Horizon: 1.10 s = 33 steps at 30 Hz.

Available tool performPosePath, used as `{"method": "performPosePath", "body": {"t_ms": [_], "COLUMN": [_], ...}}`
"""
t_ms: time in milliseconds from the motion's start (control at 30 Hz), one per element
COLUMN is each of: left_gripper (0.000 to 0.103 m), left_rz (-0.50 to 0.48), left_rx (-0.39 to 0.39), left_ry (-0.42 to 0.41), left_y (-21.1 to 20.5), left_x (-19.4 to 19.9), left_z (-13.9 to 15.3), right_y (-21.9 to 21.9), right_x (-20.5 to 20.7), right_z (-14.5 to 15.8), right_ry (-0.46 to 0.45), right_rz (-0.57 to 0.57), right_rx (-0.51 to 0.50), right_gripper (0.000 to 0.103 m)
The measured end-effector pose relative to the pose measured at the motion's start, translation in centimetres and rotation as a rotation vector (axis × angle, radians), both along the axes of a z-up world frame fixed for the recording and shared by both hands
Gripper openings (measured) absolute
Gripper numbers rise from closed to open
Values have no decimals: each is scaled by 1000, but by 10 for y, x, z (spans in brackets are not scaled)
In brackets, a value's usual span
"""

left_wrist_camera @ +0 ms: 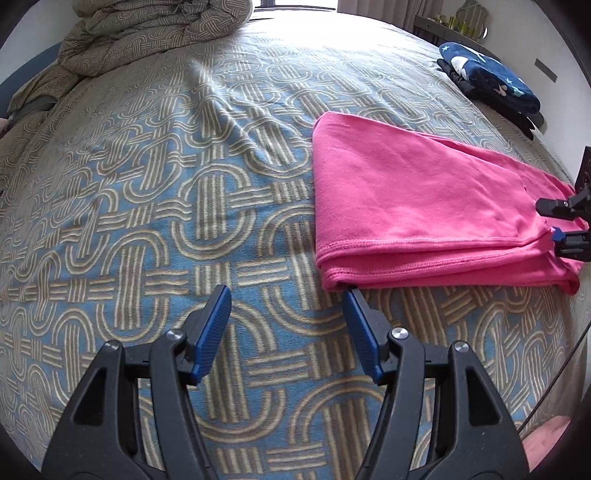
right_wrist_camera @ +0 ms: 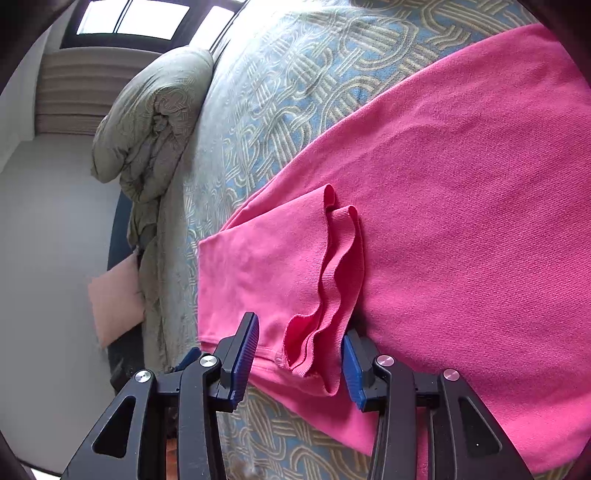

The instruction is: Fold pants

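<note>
Bedroom, daylight coming in from the window behind; I am working on a bed (left_wrist_camera: 155, 192) covered by a blue and tan woven-pattern spread, with a bunched duvet (left_wrist_camera: 147, 33) sitting at the far end and a dark blue star-print bundle (left_wrist_camera: 491, 81) lying near the far right edge.

The pink pants (left_wrist_camera: 424, 206) are lying on the spread, already doubled over so that stacked hemmed edges are facing my left gripper (left_wrist_camera: 286, 325). That claw is standing wide apart and holding nothing; its right finger tip is sitting just at the near corner of the stack, apparently touching or slipping under it.

My right gripper (right_wrist_camera: 299, 354) is also spread, with the ribbed waistband (right_wrist_camera: 332, 280) rumpling up between the fingers but not pinched.

Risks I am noting:
- The waistband is standing in loose waves, so closing here is likely catching only some layers, and the rest would be sagging out on the lift
- The left finger is nudging the corner, which could be pushing the lower layers askew and spoiling edge alignment
- The pants are lying near the bed's edge on the right-hand side, so a dragging pull could be sliding them off
- The knit looks soft and limp, so an uneven lift between my two claws would be skewing the next fold
</note>
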<state>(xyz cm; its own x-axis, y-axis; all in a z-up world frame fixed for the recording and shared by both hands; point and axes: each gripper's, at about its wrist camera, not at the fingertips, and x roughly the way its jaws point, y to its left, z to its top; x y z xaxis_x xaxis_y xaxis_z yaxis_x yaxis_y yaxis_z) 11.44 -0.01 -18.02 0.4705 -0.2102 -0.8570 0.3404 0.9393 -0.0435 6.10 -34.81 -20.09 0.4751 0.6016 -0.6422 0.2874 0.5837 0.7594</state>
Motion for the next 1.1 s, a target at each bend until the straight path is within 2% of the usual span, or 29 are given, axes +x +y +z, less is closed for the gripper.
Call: {"method": "performPosePath", "body": {"t_ms": [133, 233, 367, 467, 600, 767, 900, 933, 967, 1000, 1100], "left_gripper": [64, 64, 64, 68, 73, 73, 73, 73, 73, 73, 73], "left_rz": [29, 34, 53, 73, 56, 37, 42, 46, 49, 52, 57], "left_rx": [-64, -77, -39, -31, 25, 75, 76, 72, 67, 62, 56], "left_ry": [15, -15, -42, -48, -87, -119, -110, -106, -102, -97, -90], "left_y": [-2, -6, -7, 2, 6, 1, 0, 0, 1, 2, 2], "left_x": [7, 9, 14, 16, 8, 3, 5, 5, 5, 6, 5], "left_z": [0, 4, 1, -4, -6, -4, -4, -4, -4, -4, -5], "right_y": [3, 4, 6, 7, 6, 6, 10, 12, 15, 18, 23], "right_x": [-1, -1, -2, -3, -4, -1, 8, 10, 13, 15, 12], "right_z": [2, 2, 3, 4, 4, 4, 9, 11, 15, 19, 33], "right_ry": [1, 1, 1, -2, -1, -2, -5, -10, -22, -40, -113], "right_rz": [2, -1, -4, -10, -25, -26, -15, -8, 0, 10, 2], "right_rx": [-15, -15, -21, -28, -28, -35, -61, -78, -103, -141, -205], "right_gripper": [43, 43, 43, 42, 40, 40, 40, 35, 25, 5, 5]}}
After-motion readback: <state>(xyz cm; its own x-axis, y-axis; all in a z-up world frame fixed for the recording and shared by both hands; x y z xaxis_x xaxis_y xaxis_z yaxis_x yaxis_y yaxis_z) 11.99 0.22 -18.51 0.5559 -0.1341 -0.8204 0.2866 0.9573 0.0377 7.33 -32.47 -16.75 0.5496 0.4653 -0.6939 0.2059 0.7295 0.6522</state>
